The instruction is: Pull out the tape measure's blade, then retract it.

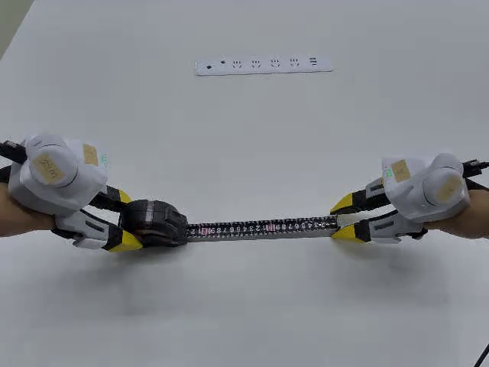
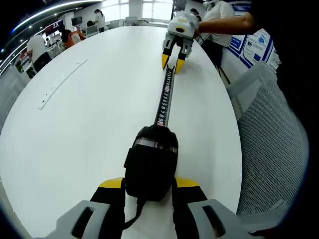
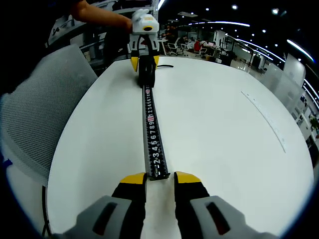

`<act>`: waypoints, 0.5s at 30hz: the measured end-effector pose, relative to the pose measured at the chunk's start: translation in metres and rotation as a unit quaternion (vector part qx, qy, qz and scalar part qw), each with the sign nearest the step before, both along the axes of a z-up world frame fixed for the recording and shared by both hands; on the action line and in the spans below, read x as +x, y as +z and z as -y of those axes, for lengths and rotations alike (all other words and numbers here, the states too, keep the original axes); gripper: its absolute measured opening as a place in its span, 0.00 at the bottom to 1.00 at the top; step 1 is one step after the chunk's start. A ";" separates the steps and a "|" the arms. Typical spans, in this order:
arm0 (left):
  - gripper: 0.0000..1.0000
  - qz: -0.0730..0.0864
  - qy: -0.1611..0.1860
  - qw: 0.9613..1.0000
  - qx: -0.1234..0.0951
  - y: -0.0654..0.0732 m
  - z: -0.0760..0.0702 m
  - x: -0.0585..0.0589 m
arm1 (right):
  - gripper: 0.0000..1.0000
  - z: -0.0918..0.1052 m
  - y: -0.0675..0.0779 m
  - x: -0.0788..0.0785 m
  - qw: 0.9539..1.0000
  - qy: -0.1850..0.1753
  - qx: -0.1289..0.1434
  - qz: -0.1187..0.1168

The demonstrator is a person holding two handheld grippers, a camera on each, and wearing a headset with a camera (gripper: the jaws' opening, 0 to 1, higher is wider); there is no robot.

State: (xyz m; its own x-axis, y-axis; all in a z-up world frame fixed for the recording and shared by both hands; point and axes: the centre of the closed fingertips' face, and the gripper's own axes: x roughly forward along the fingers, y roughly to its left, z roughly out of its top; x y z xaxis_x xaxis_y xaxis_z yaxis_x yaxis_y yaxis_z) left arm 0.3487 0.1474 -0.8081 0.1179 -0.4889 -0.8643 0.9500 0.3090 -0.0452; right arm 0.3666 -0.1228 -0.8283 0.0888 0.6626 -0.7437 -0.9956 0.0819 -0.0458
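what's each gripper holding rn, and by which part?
Left gripper is shut on the black tape measure case, clamping its two sides. Right gripper pinches the pulled-out dark numbered blade at its tip.

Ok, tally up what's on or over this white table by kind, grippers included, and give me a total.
grippers: 2, the left gripper and the right gripper
tape measure: 1
power strip: 1
total: 4
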 end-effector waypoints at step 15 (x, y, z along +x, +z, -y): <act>0.54 0.014 0.067 0.996 -0.052 0.004 -0.006 -0.005 | 0.32 0.011 0.003 -0.001 1.000 -0.023 0.002 0.007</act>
State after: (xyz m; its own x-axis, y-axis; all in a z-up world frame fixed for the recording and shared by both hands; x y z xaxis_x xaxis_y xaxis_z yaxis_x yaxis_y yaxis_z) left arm 0.3442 0.1536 -0.8041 0.2119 -0.5534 -0.8055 0.9019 0.4282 -0.0569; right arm 0.3659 -0.1341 -0.8251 0.1309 0.6609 -0.7390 -0.9899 0.1286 -0.0602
